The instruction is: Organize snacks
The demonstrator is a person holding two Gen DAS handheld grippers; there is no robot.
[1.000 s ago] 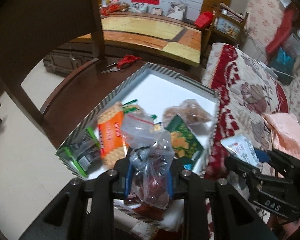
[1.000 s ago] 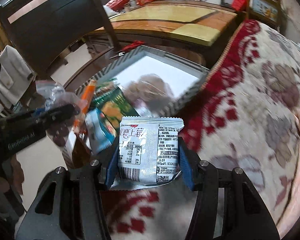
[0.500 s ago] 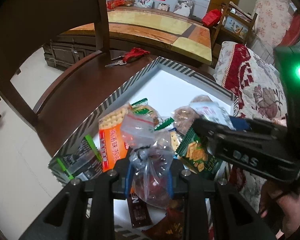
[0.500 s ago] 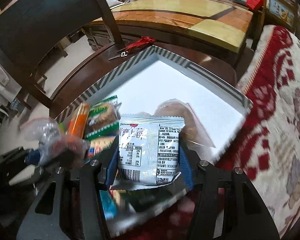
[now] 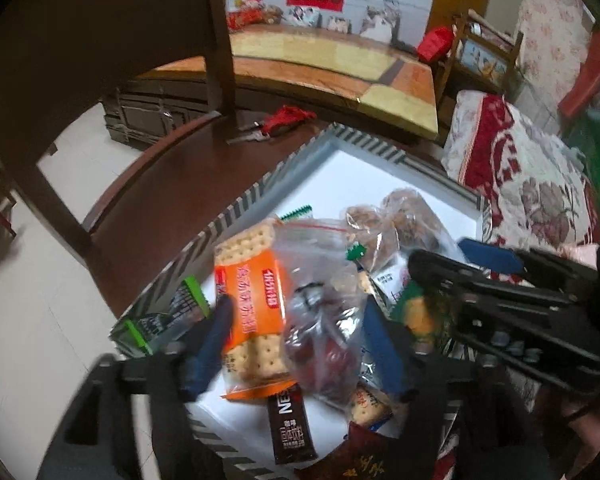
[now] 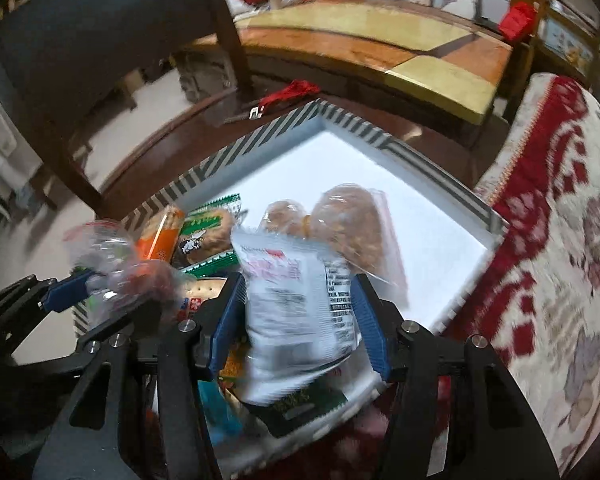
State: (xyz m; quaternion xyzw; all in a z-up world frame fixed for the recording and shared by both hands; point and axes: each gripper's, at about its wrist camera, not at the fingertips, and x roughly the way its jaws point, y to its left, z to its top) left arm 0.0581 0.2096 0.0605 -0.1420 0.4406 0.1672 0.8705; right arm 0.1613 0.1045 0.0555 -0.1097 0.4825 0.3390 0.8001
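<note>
Hanging between your right gripper's (image 6: 296, 312) blue pads, the white snack packet (image 6: 296, 300) sits directly over the near part of the striped box (image 6: 260, 136), its long axis running away from you along the fingers. The pads are parted wider than the packet and it looks blurred and tipped, so I judge it to be slipping free rather than firmly pinched. The drop is the relation that matters: straight down puts it on the near heap of wrappers, while the bare white floor of the box lies farther ahead, past the clear bag of brown snacks (image 6: 352, 228).

Your left gripper (image 5: 296, 340) is also spread; the clear bag of dark red pieces (image 5: 320, 320) lies between its fingers on the pile, and I cannot tell whether either pad touches it. Beside that bag, to the left, lies the orange cracker pack (image 5: 252, 300), pointing toward the far left wall. A green-edged dark packet (image 5: 168, 312) sits at the left wall, and a dark Nescafé sachet (image 5: 292, 424) lies near the front rim.

The two grippers are close, the right one crossing just right of the left, so mind a knock as you draw back. Outside the box on the dark wooden table (image 5: 172, 200) lie red-handled scissors (image 5: 276, 122); a floral blanket (image 6: 560, 260) flanks the right side.
</note>
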